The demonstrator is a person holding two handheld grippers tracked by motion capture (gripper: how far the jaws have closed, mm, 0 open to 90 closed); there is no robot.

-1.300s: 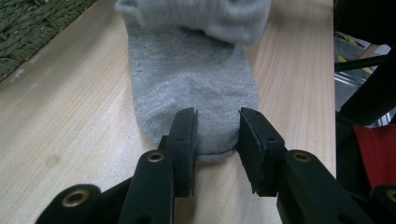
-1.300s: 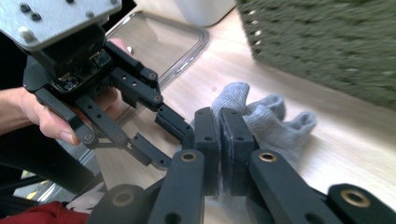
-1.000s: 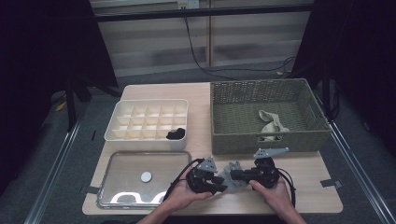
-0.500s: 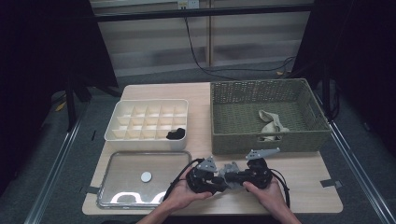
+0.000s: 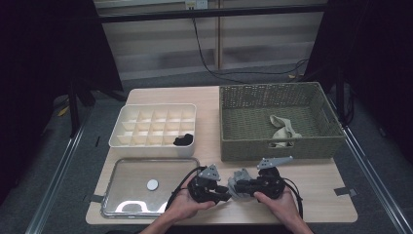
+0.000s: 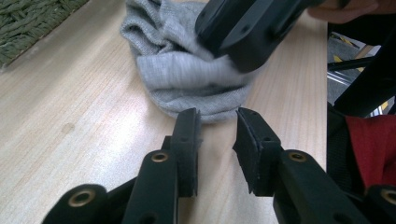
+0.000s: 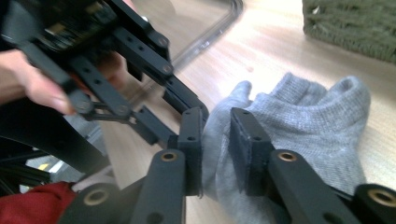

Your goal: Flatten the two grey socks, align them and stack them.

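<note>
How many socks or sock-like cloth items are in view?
3: grey sock on the table between the grippers; beige one in the wicker basket; black one in the divided box. More may be hidden.

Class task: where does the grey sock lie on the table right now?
In the high view, the grey sock lies near the table's front edge, between the left claw and right claw, in front of the wicker basket.

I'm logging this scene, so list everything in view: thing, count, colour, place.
grey sock: 1, grey, near table edge, between the grippers
table: 1, light wood, centre
basket: 1, green wicker, far right
beige cloth: 1, beige, in the basket
organiser: 1, white, far left
black item: 1, black, organiser's near right compartment
tray: 1, clear, near left
disc: 1, white, on the tray
left gripper: 1, black, jaws apart at the sock's edge
right gripper: 1, black, jaws just been opening, sock between them
</note>
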